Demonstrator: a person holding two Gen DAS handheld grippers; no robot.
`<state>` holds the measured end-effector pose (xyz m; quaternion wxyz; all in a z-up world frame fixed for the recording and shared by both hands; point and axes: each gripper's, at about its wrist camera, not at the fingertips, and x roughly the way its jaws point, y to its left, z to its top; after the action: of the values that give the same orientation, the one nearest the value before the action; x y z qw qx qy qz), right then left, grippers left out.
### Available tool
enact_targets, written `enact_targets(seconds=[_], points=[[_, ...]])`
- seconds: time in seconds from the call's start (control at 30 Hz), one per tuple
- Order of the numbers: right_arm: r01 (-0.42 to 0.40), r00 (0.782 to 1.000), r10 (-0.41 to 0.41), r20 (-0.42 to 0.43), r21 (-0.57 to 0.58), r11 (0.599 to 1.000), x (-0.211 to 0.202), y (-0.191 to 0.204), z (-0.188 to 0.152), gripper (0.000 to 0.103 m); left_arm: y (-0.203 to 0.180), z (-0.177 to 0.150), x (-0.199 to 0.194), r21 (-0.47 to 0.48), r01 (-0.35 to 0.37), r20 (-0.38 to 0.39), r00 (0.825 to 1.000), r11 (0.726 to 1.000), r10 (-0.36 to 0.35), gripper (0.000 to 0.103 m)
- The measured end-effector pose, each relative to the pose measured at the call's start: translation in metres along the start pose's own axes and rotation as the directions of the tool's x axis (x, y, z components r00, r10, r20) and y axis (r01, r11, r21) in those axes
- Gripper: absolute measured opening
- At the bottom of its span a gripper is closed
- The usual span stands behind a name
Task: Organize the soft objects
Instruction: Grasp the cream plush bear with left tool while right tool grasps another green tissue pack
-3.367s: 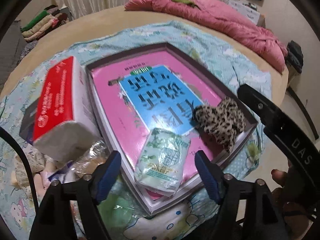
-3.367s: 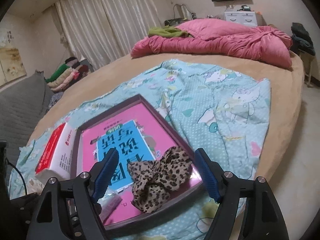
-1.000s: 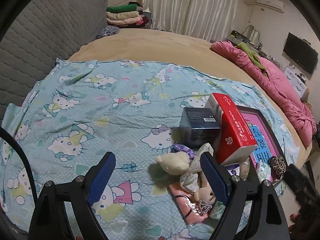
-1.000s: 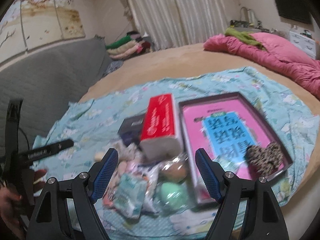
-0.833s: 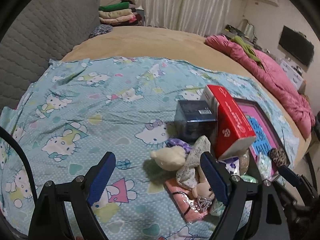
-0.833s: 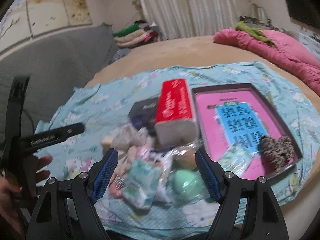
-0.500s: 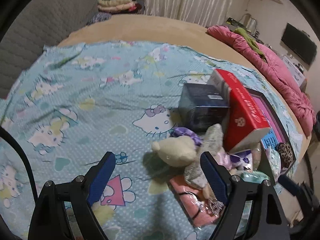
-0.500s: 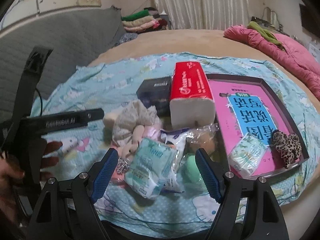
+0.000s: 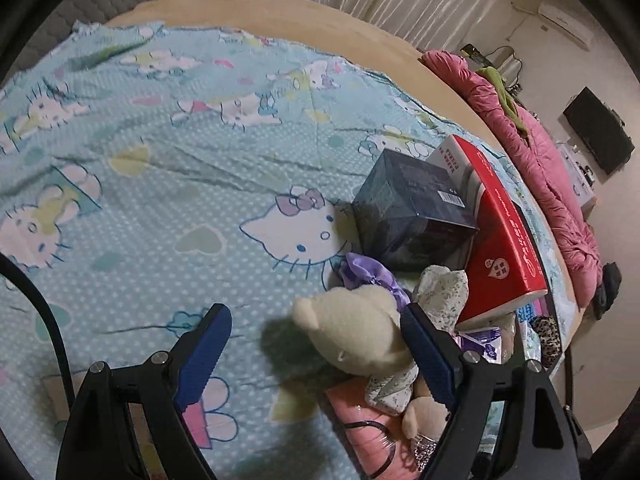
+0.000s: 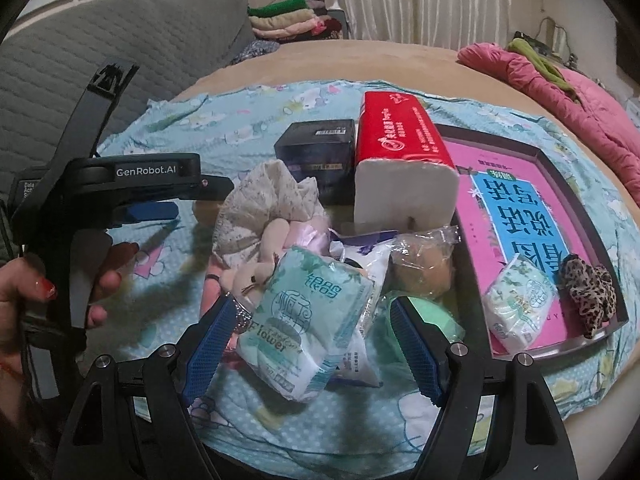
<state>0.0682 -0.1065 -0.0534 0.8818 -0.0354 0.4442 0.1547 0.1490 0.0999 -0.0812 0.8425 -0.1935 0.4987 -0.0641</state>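
Note:
A pile of soft things lies on the blue cartoon-print sheet (image 9: 160, 200). My left gripper (image 9: 316, 356) is open low over the pile, with a cream plush toy (image 9: 356, 332) between its fingers, close to the right one. A purple scrunchie (image 9: 368, 276) and a grey spotted cloth (image 9: 444, 292) lie just beyond it. My right gripper (image 10: 312, 346) is open too, its fingers either side of a green tissue pack (image 10: 308, 320). The dark tray (image 10: 540, 152) with a pink book holds a second tissue pack (image 10: 520, 304) and a leopard scrunchie (image 10: 588, 292).
A red tissue box (image 10: 400, 152) and a dark box (image 10: 316, 152) stand behind the pile. A wrapped brown item (image 10: 420, 264) and a green ball (image 10: 432, 320) lie by the tray. A hand (image 10: 100, 280) holds the left gripper. A pink duvet (image 10: 580, 92) lies far right.
Both grippers have come down toward the pile and tilted. The plush toy now sits between the left fingers and the tissue pack between the right ones. Both stay open.

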Motion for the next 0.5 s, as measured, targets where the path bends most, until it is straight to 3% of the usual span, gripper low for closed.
enact_targets(seconds=[0.27, 0.4, 0.5], points=[[0.047, 0.999, -0.047, 0.000, -0.055, 0.997, 0.015, 0.010, 0.003, 0.080, 0.001, -0.002, 0.011, -0.012, 0.054, -0.030, 0.998, 0.998, -0.055, 0.072], [0.064, 0.998, -0.064, 0.010, -0.077, 0.995, 0.019, 0.011, 0.006, 0.067, 0.003, -0.001, 0.015, -0.026, 0.083, -0.042, 0.996, 0.996, -0.084, 0.065], [0.062, 0.998, -0.062, 0.006, -0.068, 0.996, 0.021, 0.007, 0.007, 0.063, 0.004, -0.002, 0.017, -0.042, 0.113, -0.051, 0.992, 0.993, -0.115, 0.057]])
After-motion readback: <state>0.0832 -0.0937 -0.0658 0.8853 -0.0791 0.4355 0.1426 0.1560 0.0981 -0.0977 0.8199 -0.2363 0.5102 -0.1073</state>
